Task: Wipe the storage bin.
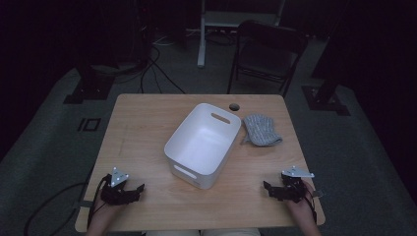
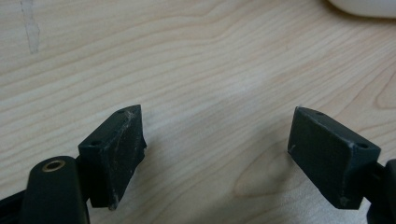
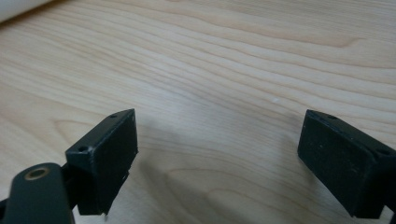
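Dim surroundings were seen around one pale wooden table point(image 1: 147, 128), which was lit from above. Two grippers were counted at its near edge. At the near left, the left gripper point(image 1: 140, 188) was held low over the bare wood with its jaws spread wide and nothing between them. At the near right, the right gripper point(image 1: 266, 186) was held likewise, jaws spread and empty. Between them and farther in, one white plastic bin point(image 1: 203, 143) was set at an angle near the table's middle; its inside was seen to be empty. Just beside its far right corner, one grey knitted cloth point(image 1: 261, 130) was laid flat on the wood. Beyond the table, one dark folding chair point(image 1: 265, 54) was made out.
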`<state>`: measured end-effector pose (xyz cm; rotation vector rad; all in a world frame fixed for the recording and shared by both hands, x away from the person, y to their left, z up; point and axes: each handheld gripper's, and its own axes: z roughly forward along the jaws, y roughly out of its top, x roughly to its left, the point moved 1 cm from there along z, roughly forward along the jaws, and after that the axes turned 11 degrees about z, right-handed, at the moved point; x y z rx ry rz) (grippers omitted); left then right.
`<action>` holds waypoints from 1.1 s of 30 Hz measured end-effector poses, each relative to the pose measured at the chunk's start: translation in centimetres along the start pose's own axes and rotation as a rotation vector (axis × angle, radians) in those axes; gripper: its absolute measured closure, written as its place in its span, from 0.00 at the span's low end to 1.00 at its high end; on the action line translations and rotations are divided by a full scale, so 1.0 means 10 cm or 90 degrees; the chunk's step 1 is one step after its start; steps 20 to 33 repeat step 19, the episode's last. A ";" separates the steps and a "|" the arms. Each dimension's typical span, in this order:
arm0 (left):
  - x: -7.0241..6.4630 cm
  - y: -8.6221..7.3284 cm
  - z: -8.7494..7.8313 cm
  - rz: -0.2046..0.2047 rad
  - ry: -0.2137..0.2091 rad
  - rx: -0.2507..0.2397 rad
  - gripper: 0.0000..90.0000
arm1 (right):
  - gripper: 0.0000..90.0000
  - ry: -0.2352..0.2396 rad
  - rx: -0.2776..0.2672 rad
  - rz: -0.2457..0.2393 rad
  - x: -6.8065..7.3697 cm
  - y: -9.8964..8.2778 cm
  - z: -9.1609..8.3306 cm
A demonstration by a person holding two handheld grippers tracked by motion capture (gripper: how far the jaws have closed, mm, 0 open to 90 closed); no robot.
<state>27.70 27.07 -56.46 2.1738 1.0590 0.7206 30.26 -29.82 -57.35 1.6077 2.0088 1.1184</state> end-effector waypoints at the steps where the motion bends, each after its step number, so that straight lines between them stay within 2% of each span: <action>1: -0.01 -0.01 0.00 -0.004 -0.002 -0.002 0.20 | 0.13 -0.001 0.001 -0.004 0.00 0.00 0.00; 5: -0.01 0.00 0.01 -0.011 0.012 0.000 0.20 | 0.13 -0.014 0.004 -0.017 0.03 0.00 0.01; 7: -0.01 0.00 0.01 -0.030 0.011 0.003 0.20 | 0.13 -0.029 0.008 -0.034 0.06 -0.01 0.02; 10: -0.01 0.01 0.02 -0.036 0.016 0.006 0.19 | 0.13 -0.027 0.009 -0.034 0.06 -0.01 0.02; 33: -0.01 0.01 0.02 -0.038 0.017 0.006 0.19 | 0.13 -0.028 0.009 -0.034 0.06 -0.01 0.02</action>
